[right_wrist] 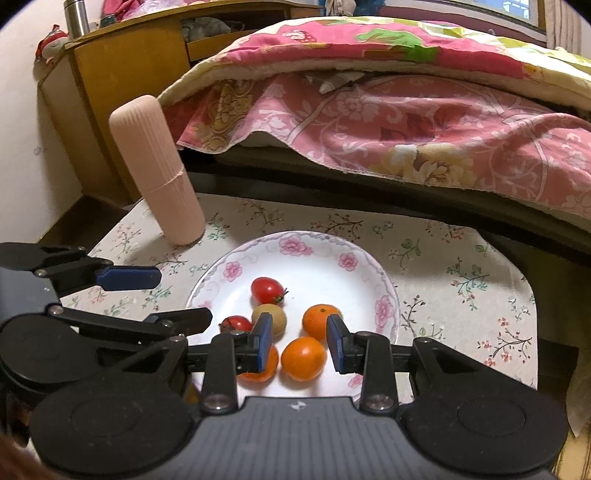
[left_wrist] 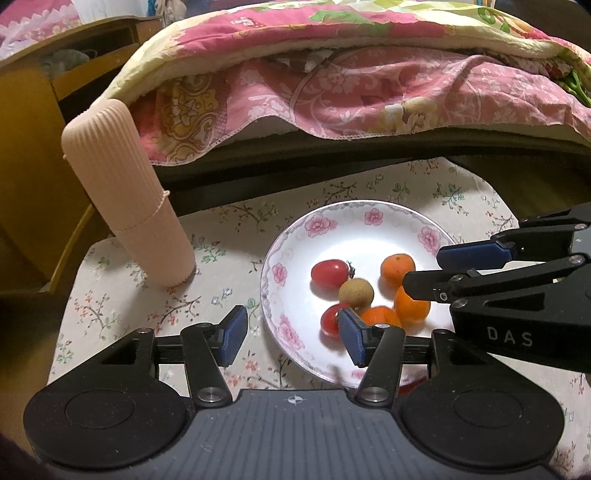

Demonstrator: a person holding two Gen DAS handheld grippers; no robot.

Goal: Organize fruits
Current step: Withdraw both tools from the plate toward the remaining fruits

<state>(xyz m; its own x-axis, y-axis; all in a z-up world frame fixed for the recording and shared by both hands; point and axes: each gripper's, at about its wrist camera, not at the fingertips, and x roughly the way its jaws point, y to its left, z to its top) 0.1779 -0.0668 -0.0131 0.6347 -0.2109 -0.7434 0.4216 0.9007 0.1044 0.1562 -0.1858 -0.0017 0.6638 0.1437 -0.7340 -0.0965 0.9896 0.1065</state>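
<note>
One quilt [left_wrist: 332,74], one cabinet [left_wrist: 29,147], one floral cloth [left_wrist: 129,295] and, standing on the cloth, one ribbed case [left_wrist: 125,195]. One plate [left_wrist: 369,218] holds all the fruit: three oranges [left_wrist: 398,269], two tomatoes [left_wrist: 330,272], one longan [left_wrist: 356,291]. Left gripper [left_wrist: 293,336]: fingers well apart, empty, at the plate's near rim. Right gripper [right_wrist: 300,343]: fingers narrowly parted over an orange, not pressing it. Only the right view shows a flask [right_wrist: 76,16].
</note>
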